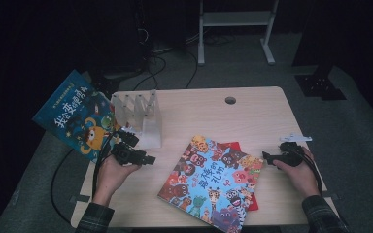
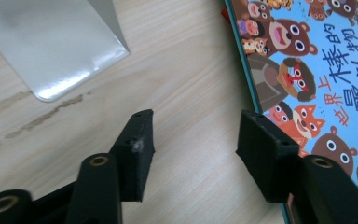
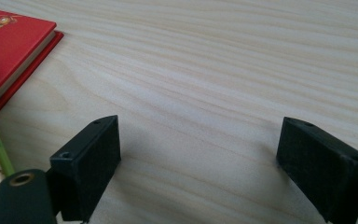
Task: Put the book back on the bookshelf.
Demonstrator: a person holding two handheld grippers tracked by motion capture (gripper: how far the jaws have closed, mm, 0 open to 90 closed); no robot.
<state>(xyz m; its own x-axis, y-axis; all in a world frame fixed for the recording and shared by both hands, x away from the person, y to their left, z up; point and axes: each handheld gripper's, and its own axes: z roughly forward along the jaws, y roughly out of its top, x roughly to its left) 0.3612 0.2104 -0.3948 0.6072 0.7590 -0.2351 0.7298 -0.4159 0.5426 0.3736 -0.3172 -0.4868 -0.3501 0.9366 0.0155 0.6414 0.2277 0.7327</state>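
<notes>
A colourful animal picture book [image 1: 213, 182] lies at the table's front middle, on top of a red book [image 1: 233, 145]. My left gripper [image 1: 149, 159] hovers low just left of that pile, open over bare wood [image 2: 193, 135], with the picture book's edge [image 2: 317, 70] beside its right jaw. To the right of the pile my right gripper [image 1: 266, 157] is open wide over bare table [image 3: 200, 140]; the red book's corner [image 3: 9, 51] lies off to its upper left. A blue picture book [image 1: 75, 114] leans tilted at the table's left edge.
A clear plastic book rack [image 1: 143, 119] stands upright at the back left, its base [image 2: 51, 42] just beyond the left jaws. The wooden table [image 1: 252, 116] has a cable hole [image 1: 230, 100] near its far edge. Cables [image 1: 63, 165] trail off the left side. A white stand [image 1: 235, 19] is behind.
</notes>
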